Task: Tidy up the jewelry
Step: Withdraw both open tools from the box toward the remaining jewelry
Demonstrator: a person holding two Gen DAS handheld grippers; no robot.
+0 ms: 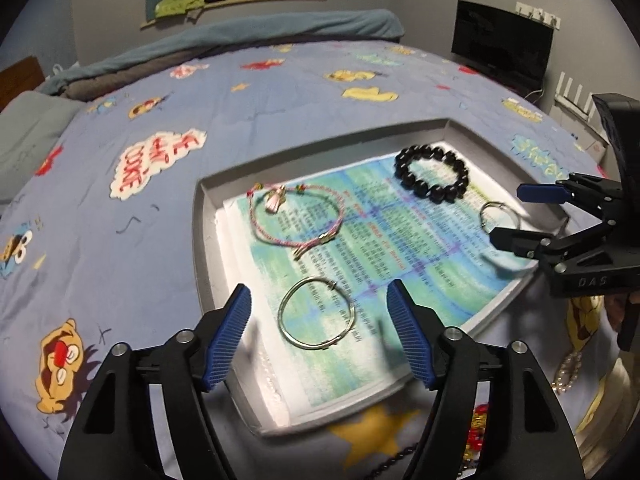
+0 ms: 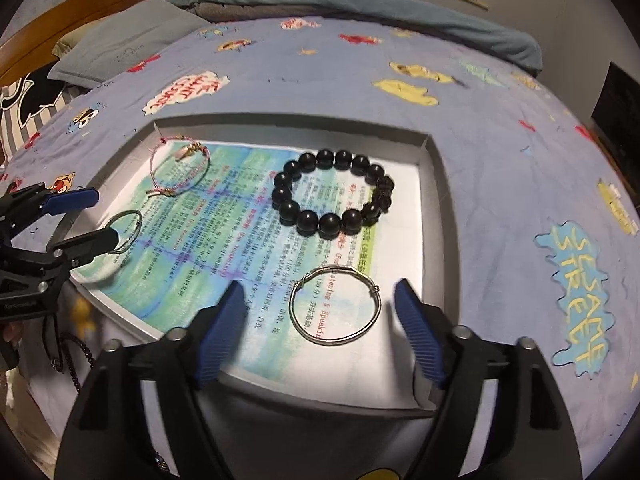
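A shallow grey tray [image 1: 202,216] [image 2: 438,184] lined with a printed sheet lies on the bed. In it lie a black bead bracelet [image 1: 434,174] [image 2: 332,194], a pink cord bracelet [image 1: 296,216] [image 2: 178,172] and two silver bangles. My left gripper [image 1: 320,332] [image 2: 86,216] is open, and one bangle [image 1: 316,312] [image 2: 126,232] lies flat between its fingers. My right gripper [image 2: 320,328] [image 1: 508,214] is open, and the other bangle [image 2: 336,306] [image 1: 500,218] lies flat between its fingers.
The tray rests on a blue cartoon-print bedspread [image 1: 120,240]. A pearl strand [image 1: 566,372], a red and gold piece [image 1: 476,436] and a dark bead chain [image 1: 384,464] [image 2: 76,360] lie on the bedspread near the tray's front edge. Pillows [image 2: 120,44] lie at the far left.
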